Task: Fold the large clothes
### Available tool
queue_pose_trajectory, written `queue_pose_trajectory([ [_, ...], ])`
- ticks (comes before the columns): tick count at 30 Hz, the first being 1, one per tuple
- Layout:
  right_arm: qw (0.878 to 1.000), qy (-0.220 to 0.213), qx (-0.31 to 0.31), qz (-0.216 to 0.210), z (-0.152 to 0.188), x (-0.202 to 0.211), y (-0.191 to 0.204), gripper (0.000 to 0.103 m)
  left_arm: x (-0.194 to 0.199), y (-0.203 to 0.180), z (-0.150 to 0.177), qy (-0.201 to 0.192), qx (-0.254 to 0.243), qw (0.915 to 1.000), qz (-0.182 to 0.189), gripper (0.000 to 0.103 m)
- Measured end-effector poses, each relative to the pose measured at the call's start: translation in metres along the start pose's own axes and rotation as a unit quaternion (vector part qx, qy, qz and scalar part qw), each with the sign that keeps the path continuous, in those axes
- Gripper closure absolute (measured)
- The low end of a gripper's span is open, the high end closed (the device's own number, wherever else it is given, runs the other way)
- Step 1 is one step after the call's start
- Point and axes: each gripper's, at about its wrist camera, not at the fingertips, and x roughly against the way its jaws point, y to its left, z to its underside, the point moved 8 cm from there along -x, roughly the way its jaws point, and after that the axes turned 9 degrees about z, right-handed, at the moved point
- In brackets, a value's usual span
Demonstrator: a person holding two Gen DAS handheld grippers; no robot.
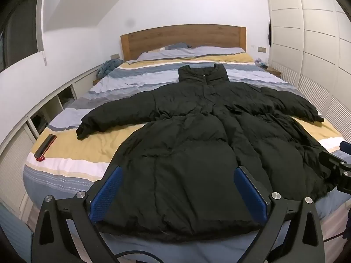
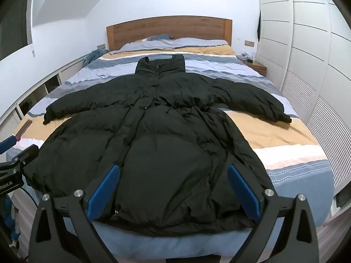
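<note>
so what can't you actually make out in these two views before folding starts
- Black jacket: underside hidden against the bed in both views.
- Hem corners: left wrist view, covered by the left gripper fingers.
- Dark object near the bed's edge: too small to identify.
- Nightstand items: right wrist view, too small.

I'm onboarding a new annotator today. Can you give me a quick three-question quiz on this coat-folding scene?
1. True or false: the black puffer coat lies spread with both sleeves out.
2. Both the left gripper and the right gripper are: A) open B) shut on the coat.
3. Which part of the coat points at the wooden headboard?

Key: 1 true; 2 A; 3 the collar.
</note>
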Motion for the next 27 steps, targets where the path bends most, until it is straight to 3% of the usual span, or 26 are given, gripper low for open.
queue_pose_trajectory([
  [27, 1.000, -0.001, 0.006, 0.008, 0.003, -0.003, -0.002, 0.003, -0.008, 0.000, 0.007, 0.000, 0.032, 0.9993, 0.018, 0.002],
])
